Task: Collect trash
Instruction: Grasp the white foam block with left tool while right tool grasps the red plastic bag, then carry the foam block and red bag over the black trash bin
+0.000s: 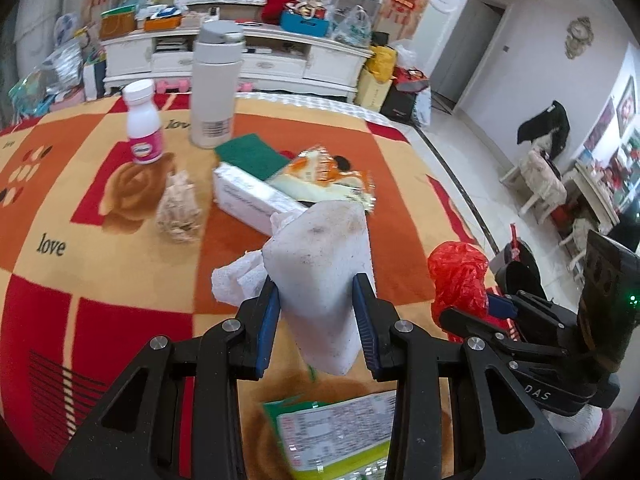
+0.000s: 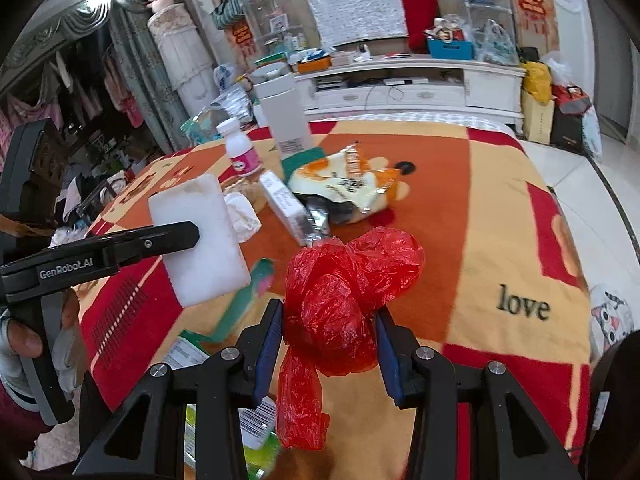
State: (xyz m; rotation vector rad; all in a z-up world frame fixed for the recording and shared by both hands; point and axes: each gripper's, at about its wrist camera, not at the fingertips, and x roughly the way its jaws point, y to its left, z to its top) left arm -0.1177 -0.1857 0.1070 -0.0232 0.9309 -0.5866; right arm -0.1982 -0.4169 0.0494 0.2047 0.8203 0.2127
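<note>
left gripper (image 1: 316,312): fingers pinching dirty white sponge block (image 1: 324,276), centre frame, lifted off counter (image 1: 120,280).
right gripper (image 2: 330,344): fingers clamped on crumpled red plastic bag (image 2: 344,296), lower centre.
room: bare blanket at right.

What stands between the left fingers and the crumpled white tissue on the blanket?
The dirty white foam block does. The left gripper is shut on it, and the block fills the gap between the fingers, with the crumpled white tissue lying just behind and beside it on the blanket.

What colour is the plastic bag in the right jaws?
Red, a crumpled plastic bag; clearest in the right wrist view.
</note>
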